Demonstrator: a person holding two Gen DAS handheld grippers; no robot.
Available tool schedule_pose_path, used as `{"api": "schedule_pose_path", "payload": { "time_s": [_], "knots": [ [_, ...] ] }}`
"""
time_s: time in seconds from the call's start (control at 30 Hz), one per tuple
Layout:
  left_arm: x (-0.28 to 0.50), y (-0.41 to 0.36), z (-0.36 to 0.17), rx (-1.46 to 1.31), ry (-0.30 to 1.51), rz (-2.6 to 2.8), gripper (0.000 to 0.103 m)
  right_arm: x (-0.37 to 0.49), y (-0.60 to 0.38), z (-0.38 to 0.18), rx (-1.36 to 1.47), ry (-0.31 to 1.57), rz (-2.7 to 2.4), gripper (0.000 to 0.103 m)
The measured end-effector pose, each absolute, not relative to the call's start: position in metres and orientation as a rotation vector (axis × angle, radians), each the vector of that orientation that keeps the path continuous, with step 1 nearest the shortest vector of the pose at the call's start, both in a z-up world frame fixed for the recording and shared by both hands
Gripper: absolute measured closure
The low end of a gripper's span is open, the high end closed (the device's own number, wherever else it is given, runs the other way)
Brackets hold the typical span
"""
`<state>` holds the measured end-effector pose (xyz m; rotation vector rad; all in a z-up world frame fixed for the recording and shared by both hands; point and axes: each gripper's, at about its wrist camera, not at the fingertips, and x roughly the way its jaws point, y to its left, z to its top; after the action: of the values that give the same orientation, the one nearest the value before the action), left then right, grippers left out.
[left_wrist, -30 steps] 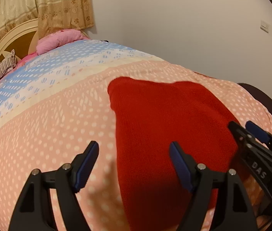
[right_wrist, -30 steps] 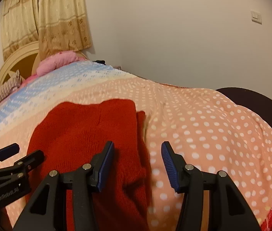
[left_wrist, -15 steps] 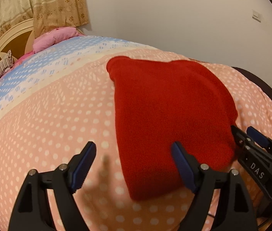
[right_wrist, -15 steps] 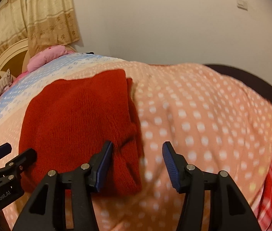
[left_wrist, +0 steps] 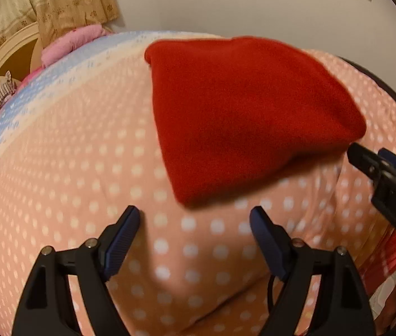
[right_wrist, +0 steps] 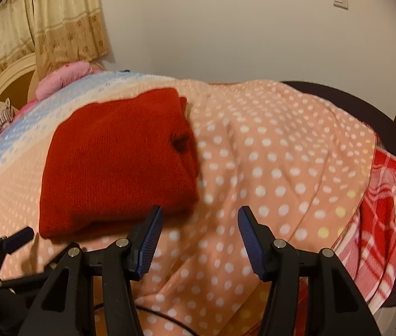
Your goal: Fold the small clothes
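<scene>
Beyond both grippers' parted, empty jaws lies the folded red sweater (left_wrist: 242, 117).

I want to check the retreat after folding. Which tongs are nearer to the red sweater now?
Right. The right tongs are open just beside the red sweater's near corner. The left tongs, also open, hover over bare blanket, clearly short of its near edge.

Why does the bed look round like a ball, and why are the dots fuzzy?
Both wrist views use a fisheye lens, which bulges the dotted blanket. In the left wrist view the red sweater and dots look smeared; in the right wrist view, the sweater's edge blurs too.
</scene>
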<state>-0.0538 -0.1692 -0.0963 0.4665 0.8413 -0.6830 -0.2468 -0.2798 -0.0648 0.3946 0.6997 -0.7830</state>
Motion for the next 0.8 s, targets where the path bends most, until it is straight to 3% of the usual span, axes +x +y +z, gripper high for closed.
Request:
{"api": "schedule_pose_path", "payload": {
  "time_s": [0.33,0.47,0.8],
  "knots": [
    [-0.048,-0.150,-0.080,0.428,0.910,-0.610,0.019,-0.239,-0.265,-0.073,0.490,0.807,-0.744,0.041],
    [-0.057,-0.150,-0.071,0.465,0.856,-0.591,0.008,-0.238,-0.261,-0.067,0.488,0.812,-0.746,0.039],
    [-0.066,-0.144,-0.054,0.462,0.782,-0.528,0.003,-0.236,-0.250,-0.058,0.494,0.790,-0.761,0.035]
  ]
}}
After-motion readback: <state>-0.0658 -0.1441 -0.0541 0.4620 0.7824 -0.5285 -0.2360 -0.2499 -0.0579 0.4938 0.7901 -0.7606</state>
